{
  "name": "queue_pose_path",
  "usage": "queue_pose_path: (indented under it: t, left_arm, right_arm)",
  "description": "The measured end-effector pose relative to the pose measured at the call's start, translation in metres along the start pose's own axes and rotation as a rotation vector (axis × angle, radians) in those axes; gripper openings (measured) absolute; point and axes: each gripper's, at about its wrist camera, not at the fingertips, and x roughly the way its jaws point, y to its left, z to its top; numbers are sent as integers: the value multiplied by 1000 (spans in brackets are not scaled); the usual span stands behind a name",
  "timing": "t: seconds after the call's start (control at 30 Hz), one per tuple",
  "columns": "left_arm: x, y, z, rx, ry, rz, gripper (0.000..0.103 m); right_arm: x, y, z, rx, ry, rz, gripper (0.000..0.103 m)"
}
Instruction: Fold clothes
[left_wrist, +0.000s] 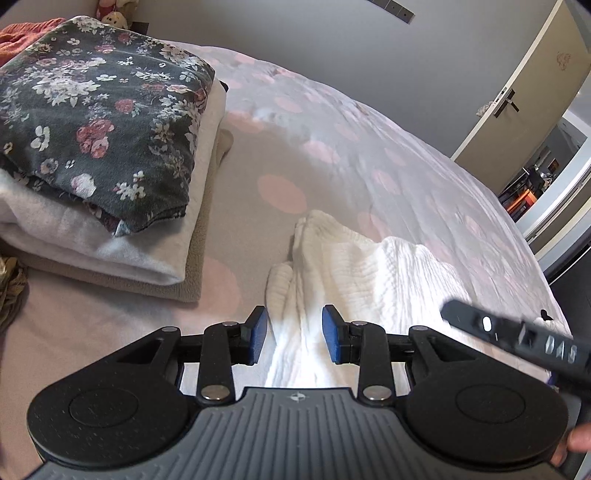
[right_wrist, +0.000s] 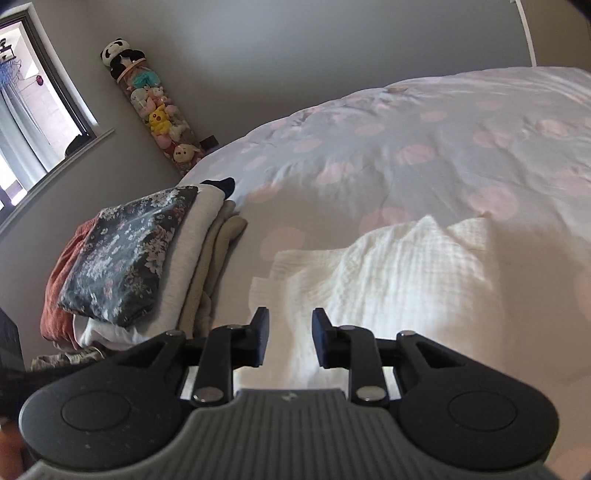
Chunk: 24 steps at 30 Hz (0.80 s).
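The white crinkled garment (left_wrist: 354, 266) is spread at lower centre of the bed (left_wrist: 369, 147), presumably awaiting folding. Both the left hand-held gripper (left_wrist: 293, 334) and right hand-held gripper (right_wrist: 290, 336) are held wide above it, gripping nothing. A folded stack (left_wrist: 92, 147) is kept upper left.

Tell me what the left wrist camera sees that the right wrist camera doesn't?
Only the left wrist view shows the door and the right gripper's side. Only the right wrist view shows the window and the tube of stuffed toys. Both show the white crinkled garment, the floral folded piece topping the stack, and the spotted duvet. Both grippers are open.
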Motion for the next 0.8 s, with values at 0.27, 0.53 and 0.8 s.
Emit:
queue_pose_path:
  t: [0.27, 0.53, 0.8]
  left_arm:
    - [-14, -10, -33, -12, 96, -11, 42]
    - [-25, -16, -77, -52, 191, -2, 46]
    - [-15, -26, -90, -44, 290, 16, 45]
  right_arm:
    - [-70, -30, -74, -52, -21, -73, 31]
    - [-130, -39, -122, -230, -93, -144, 49]
    - [-130, -54, -137, -180, -40, -171, 51]
